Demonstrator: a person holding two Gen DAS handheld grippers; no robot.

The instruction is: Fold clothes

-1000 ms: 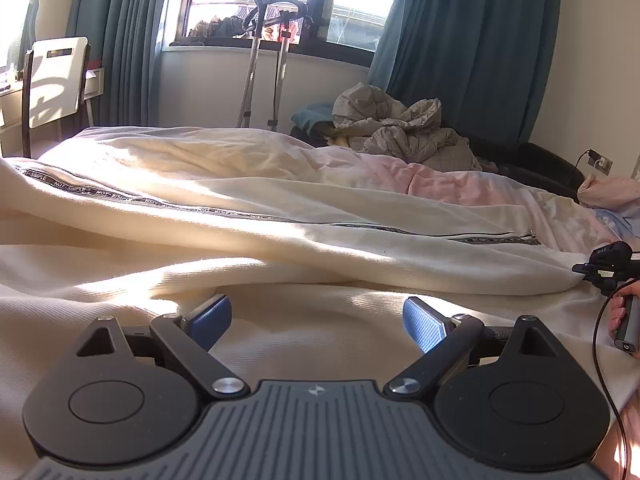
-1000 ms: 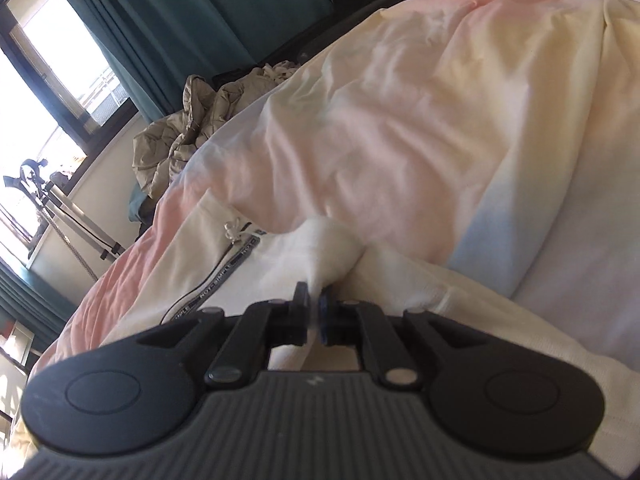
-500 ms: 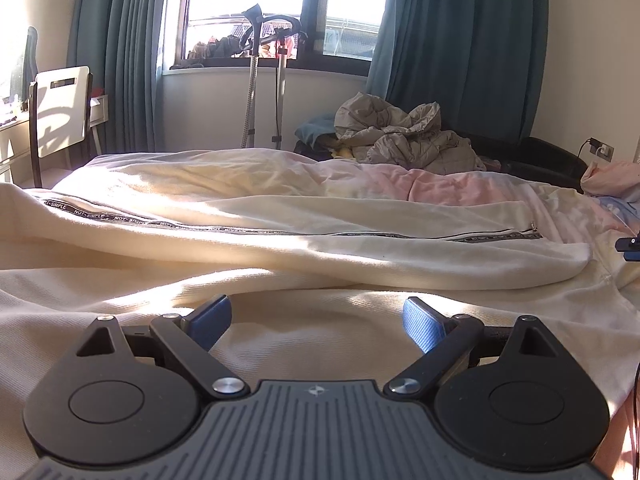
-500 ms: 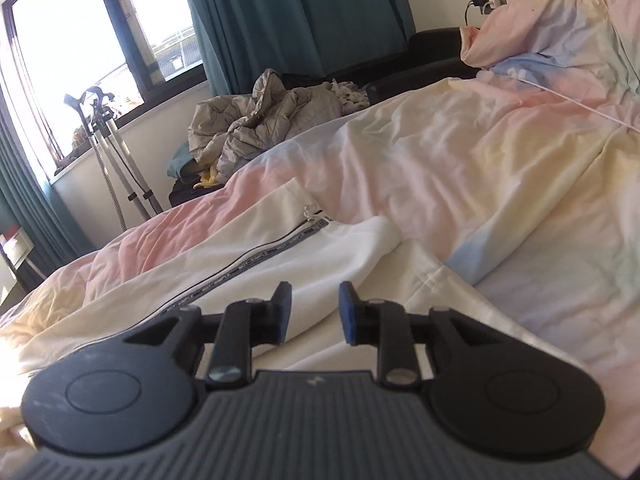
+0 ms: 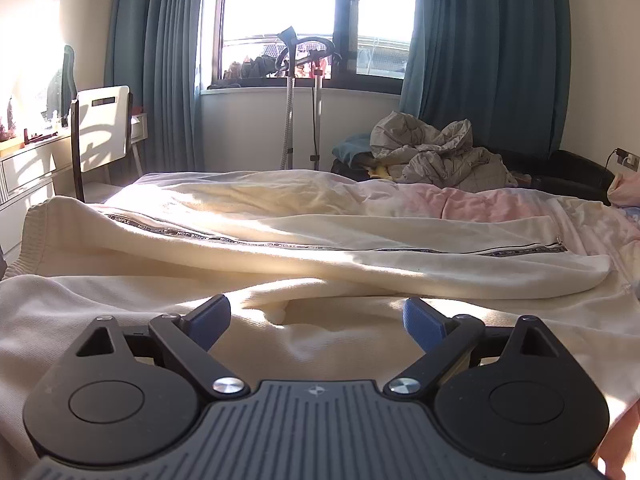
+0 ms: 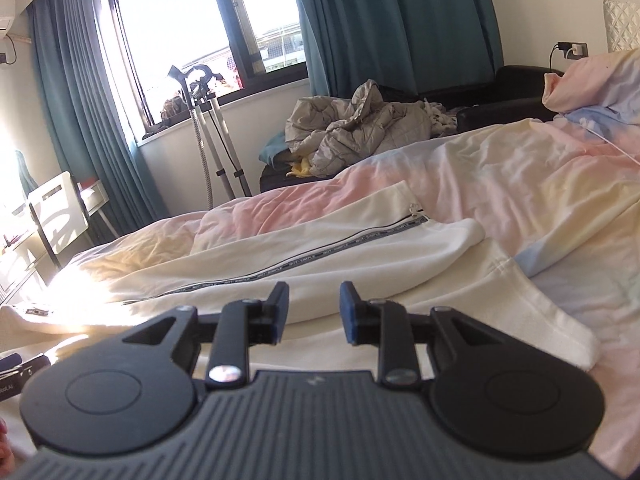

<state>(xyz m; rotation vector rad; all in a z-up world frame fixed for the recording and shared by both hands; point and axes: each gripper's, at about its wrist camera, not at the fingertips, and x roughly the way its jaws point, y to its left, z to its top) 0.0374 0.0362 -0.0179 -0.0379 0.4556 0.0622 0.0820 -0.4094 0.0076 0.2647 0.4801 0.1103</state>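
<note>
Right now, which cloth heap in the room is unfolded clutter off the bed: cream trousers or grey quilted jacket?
The grey quilted jacket, crumpled beside the window; the cream trousers with the lettered side stripe lie flat on the bed.

Teal curtains (image 5: 480, 60), grey quilted jacket (image 5: 440, 160), white chair (image 5: 104, 128), pastel duvet (image 6: 520, 184).

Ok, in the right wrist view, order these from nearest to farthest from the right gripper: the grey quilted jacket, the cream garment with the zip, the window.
From the right gripper:
1. Cream garment, spread on the bed just ahead of the fingers.
2. Grey quilted jacket, heaped beyond the bed, centre right.
3. Window, on the back wall, upper left.
</note>
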